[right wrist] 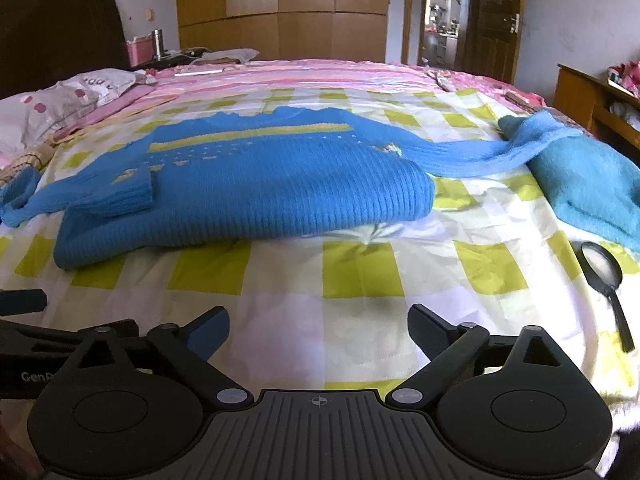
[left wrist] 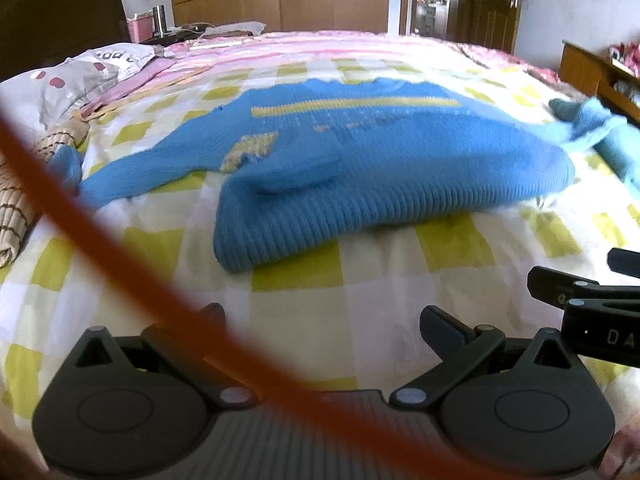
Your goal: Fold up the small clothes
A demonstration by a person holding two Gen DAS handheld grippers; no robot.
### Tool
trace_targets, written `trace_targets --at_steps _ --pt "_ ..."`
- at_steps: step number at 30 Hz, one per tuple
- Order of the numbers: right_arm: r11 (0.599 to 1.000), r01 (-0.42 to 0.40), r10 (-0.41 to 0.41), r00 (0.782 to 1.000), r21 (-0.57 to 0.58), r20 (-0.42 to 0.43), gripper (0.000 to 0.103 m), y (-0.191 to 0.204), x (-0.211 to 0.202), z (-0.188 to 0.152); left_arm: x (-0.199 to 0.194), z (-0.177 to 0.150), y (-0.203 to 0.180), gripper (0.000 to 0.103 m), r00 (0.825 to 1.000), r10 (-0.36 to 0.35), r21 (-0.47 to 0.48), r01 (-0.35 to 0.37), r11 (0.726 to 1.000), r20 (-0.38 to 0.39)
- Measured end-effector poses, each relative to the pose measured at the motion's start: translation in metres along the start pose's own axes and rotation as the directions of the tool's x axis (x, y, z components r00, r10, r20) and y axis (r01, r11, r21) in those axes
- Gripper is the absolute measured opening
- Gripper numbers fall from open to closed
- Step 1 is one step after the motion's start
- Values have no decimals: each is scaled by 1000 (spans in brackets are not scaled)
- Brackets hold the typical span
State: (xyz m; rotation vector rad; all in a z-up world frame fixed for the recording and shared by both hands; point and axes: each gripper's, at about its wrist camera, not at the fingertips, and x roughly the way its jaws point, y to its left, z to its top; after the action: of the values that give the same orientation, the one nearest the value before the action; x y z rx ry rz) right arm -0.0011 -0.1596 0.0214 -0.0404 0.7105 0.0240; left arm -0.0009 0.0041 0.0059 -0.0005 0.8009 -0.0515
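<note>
A blue knitted sweater with a yellow stripe lies flat on the checked bed cover, sleeves spread to both sides; it also shows in the right wrist view. My left gripper is open and empty, just short of the sweater's ribbed hem. My right gripper is open and empty, also in front of the hem. The right gripper's fingers show at the right edge of the left wrist view. A second, teal garment lies at the right under the sweater's sleeve end.
A black magnifying glass lies on the cover at the right. Pillows and a rolled straw mat sit at the left. An orange cable crosses the left wrist view. A wooden cabinet stands at the right.
</note>
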Motion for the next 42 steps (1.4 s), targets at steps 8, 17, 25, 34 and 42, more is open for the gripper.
trace_targets --at_steps 8,17,25,34,42 --pt "999 -45 46 998 -17 45 82 -11 10 39 -11 30 19 103 995 -9 2 9 1000 96" --pt "998 -55 58 996 -37 69 75 -36 53 90 20 68 24 98 991 18 92 -31 995 136" --pt "994 -107 107 994 13 32 74 -69 89 107 48 80 25 96 993 17 115 -30 993 118" --pt "970 -239 241 970 40 -36 35 -71 106 110 69 91 30 16 998 -64 59 62 996 30" --pt "923 -363 364 931 -128 -10 12 -69 48 96 32 80 39 13 969 -242 27 241 970 50"
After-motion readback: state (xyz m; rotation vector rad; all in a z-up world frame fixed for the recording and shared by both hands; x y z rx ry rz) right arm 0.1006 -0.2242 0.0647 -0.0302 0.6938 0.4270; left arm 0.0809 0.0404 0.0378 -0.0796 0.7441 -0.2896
